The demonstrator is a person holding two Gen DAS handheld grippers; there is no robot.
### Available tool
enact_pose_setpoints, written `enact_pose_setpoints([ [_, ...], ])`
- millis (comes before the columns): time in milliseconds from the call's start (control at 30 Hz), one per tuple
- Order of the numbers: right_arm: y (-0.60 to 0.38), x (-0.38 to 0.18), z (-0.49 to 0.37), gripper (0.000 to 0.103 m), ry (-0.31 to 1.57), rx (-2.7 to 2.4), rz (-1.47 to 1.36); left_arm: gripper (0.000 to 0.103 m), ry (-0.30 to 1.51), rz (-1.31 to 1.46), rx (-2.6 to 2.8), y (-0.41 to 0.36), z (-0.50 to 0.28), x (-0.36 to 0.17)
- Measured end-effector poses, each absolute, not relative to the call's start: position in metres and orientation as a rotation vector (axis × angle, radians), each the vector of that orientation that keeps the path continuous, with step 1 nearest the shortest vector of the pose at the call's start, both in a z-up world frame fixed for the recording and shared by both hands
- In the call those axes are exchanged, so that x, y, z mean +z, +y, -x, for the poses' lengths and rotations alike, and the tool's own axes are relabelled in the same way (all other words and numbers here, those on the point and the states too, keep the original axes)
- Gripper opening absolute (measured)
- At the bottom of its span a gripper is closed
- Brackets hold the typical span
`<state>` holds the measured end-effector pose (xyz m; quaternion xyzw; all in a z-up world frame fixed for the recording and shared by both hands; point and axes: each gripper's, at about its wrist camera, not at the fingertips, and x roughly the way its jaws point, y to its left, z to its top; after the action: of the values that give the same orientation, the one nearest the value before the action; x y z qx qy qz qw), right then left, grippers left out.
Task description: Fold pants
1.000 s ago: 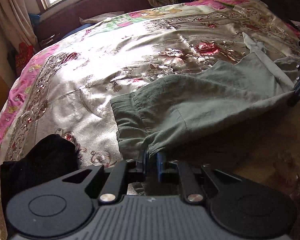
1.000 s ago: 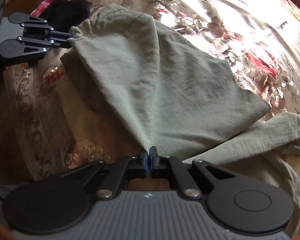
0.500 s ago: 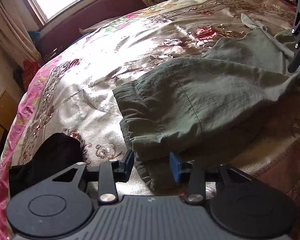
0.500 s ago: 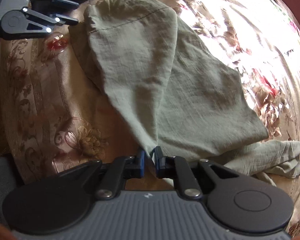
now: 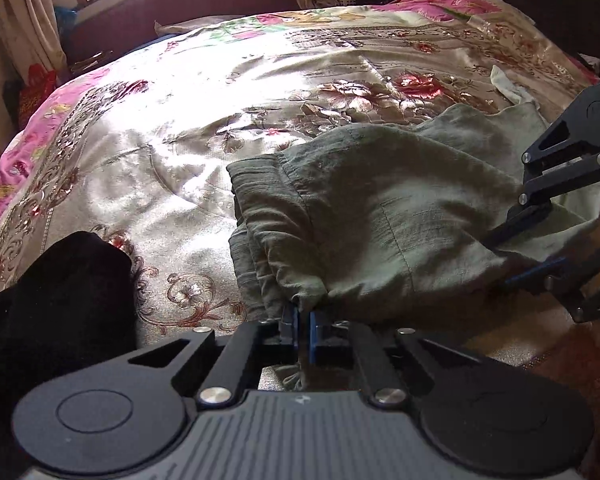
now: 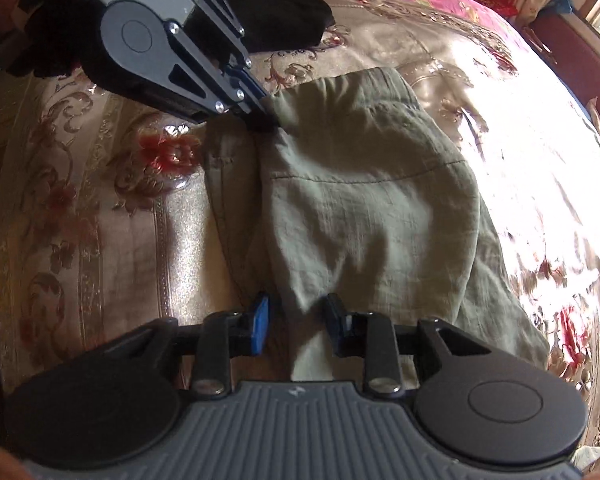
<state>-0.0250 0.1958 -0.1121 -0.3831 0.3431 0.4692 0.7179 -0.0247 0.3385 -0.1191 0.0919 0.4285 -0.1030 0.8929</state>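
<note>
The olive-green pants (image 5: pixel 380 216) lie folded over on the floral bedspread (image 5: pixel 188 136), waistband towards the left. My left gripper (image 5: pixel 303 330) is shut on the near edge of the waistband; it also shows in the right wrist view (image 6: pixel 266 114), pinching the waistband corner. My right gripper (image 6: pixel 296 320) is open, its jaws standing on either side of a fold of the pants (image 6: pixel 372 208). It also shows at the right of the left wrist view (image 5: pixel 528 256), open at the pants' edge.
A black garment (image 5: pixel 56 300) lies on the bed left of the pants, also in the right wrist view (image 6: pixel 276 12). A pale cloth (image 5: pixel 508 84) lies beyond the pants. A dark red headboard (image 5: pixel 180 4) and a window stand at the far end.
My left gripper opened half a second ago and has shut again on the waistband. My right gripper has let go of the pants and opened, moving closer to the left gripper.
</note>
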Motion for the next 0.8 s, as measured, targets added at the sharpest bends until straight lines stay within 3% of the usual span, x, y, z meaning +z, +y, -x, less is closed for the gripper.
enact_pose_setpoints([
  [133, 0.196, -0.102, 0.027, 0.015, 0.746, 1.06, 0.829, 0.022, 0.866, -0.136, -0.203, 0.345, 0.045, -0.093],
  [233, 0.198, -0.106, 0.03, 0.013, 0.749, 1.079, 0.817, 0.022, 0.899, -0.123, -0.166, 0.346, 0.053, -0.101],
  [400, 0.206, -0.131, 0.033, 0.02, 0.802, 1.081, 0.86, 0.034, 1.027, -0.244, -0.143, 0.335, 0.049, -0.145],
  [633, 0.162, -0.091, 0.016, 0.022, 0.807, 1.006, 0.701, 0.034, 0.98, -0.272, -0.081, 0.324, 0.052, -0.096],
  [800, 0.087, -0.07, -0.022, 0.029, 0.828, 0.851, 0.621, 0.034, 0.921, -0.271, -0.137, 0.271, 0.029, -0.063],
])
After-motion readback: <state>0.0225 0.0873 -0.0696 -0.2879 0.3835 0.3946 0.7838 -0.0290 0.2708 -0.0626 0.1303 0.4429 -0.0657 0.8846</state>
